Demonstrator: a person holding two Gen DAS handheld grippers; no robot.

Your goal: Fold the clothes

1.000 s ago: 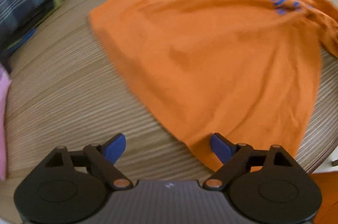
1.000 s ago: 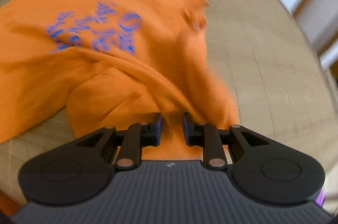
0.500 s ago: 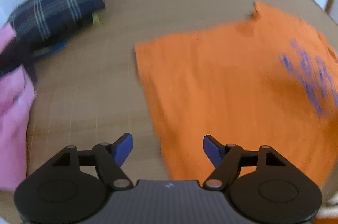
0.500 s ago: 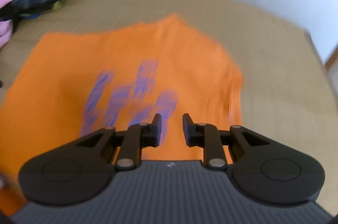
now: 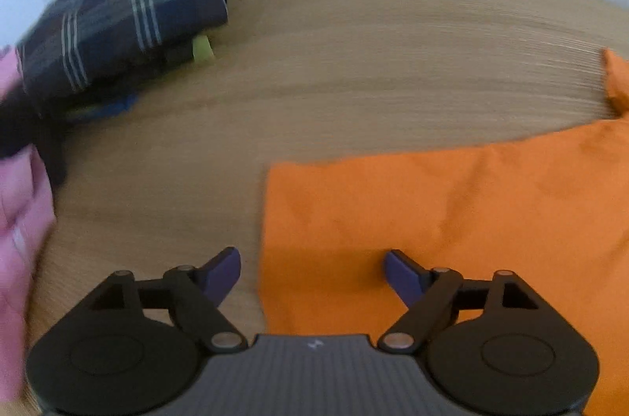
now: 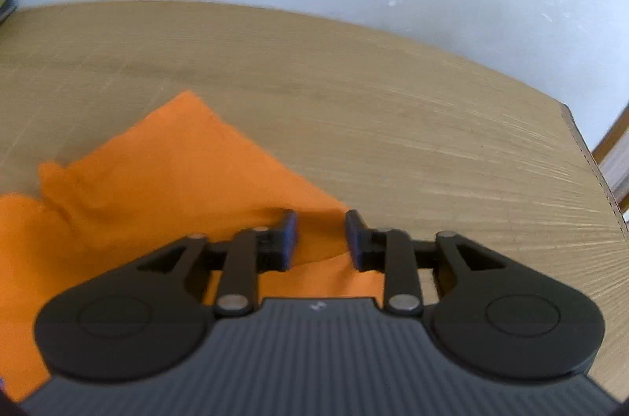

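Two tongs: left tongs [image 5: 310,268] spread wide, empty; right tongs [image 6: 320,239] parted, gripping nothing.
Left view only: folded plaid garment [image 5: 122,11], pink cloth [image 5: 19,211].
Shirt: orange shirt [image 5: 452,215], soft, creased.
Desk [image 6: 354,94]: woodgrain.

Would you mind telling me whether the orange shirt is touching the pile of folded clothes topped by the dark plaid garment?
Apart. In the left wrist view, bare wooden table separates the orange shirt from the folded pile.
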